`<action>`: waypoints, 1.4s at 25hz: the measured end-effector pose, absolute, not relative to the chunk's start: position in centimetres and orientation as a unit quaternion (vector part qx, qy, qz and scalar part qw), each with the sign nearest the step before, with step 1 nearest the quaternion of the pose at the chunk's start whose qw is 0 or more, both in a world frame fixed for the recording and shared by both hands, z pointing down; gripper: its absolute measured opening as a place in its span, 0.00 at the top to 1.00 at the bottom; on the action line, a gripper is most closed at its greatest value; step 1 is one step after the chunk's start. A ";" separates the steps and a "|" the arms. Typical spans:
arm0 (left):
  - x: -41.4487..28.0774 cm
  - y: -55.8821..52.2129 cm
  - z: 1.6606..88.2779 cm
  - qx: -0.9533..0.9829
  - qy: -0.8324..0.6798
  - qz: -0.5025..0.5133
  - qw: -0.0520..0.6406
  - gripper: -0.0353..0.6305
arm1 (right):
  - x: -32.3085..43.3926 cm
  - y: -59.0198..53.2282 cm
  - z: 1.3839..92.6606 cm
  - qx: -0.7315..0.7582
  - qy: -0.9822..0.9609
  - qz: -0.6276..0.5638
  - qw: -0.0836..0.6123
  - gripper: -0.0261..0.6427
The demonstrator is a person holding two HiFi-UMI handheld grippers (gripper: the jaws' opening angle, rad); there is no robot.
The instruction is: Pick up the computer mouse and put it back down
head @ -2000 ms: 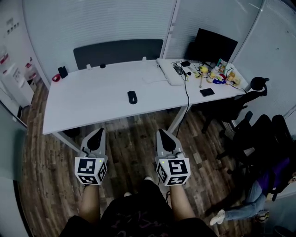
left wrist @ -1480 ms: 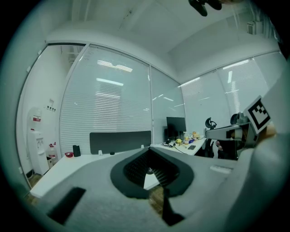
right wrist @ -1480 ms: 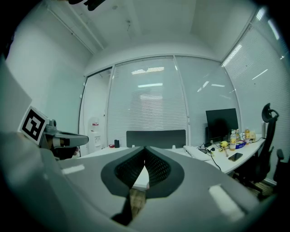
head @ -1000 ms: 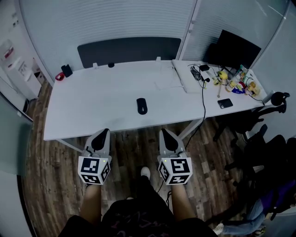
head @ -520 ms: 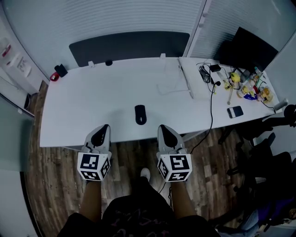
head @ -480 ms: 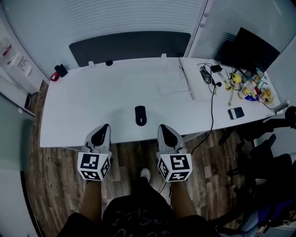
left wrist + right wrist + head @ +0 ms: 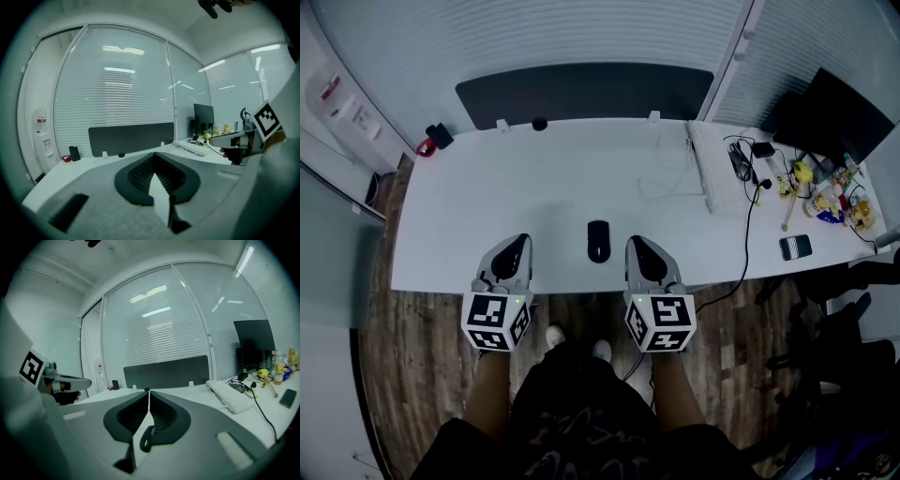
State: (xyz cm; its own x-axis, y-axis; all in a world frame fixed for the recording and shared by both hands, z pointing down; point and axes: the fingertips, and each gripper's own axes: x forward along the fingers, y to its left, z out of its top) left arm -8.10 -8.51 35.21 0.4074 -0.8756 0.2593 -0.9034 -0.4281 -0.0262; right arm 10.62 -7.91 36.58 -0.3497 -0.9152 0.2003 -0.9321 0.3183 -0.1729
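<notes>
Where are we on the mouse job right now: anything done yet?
Nothing looks done yet: the computer mouse lies on the white desk, untouched. In hand: the left gripper and right gripper sit either side of it at the desk's near edge, both with jaws shut and empty. Left to do: open one gripper, close on the mouse, lift it and set it back down.

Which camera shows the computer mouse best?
The head view: the computer mouse lies whole and unobstructed on the white desk. The right gripper view catches only part of it, low and half hidden. The left gripper view shows none of it.
</notes>
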 end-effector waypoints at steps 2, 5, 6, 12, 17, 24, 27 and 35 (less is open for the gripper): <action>-8.2 -9.4 35.0 0.837 -0.532 0.116 0.058 0.95 | 10.4 -8.7 36.4 0.568 -0.812 0.130 0.033 0.93; -8.2 -11.0 34.8 0.840 -0.528 0.112 0.057 0.95 | 10.1 -10.2 36.3 0.570 -0.811 0.129 0.035 0.93; -8.2 -11.6 34.9 0.841 -0.526 0.111 0.057 0.95 | 10.0 -10.7 36.4 0.571 -0.810 0.129 0.037 0.93; -8.6 -15.3 36.2 0.847 -0.515 0.107 0.073 0.95 | 8.8 -13.7 37.9 0.576 -0.803 0.140 0.057 0.88; -8.5 -17.7 38.2 0.849 -0.508 0.116 0.090 0.95 | 7.9 -15.5 40.1 0.572 -0.802 0.157 0.077 0.81; -8.6 -19.4 41.4 0.847 -0.501 0.134 0.116 0.95 | 6.7 -17.2 44.1 0.561 -0.798 0.190 0.111 0.68; -8.6 -19.9 42.6 0.846 -0.499 0.141 0.127 0.95 | 6.1 -17.6 45.9 0.554 -0.797 0.204 0.128 0.64; -9.2 -20.6 46.5 0.842 -0.490 0.161 0.158 0.95 | 4.4 -17.9 51.5 0.541 -0.783 0.249 0.181 0.54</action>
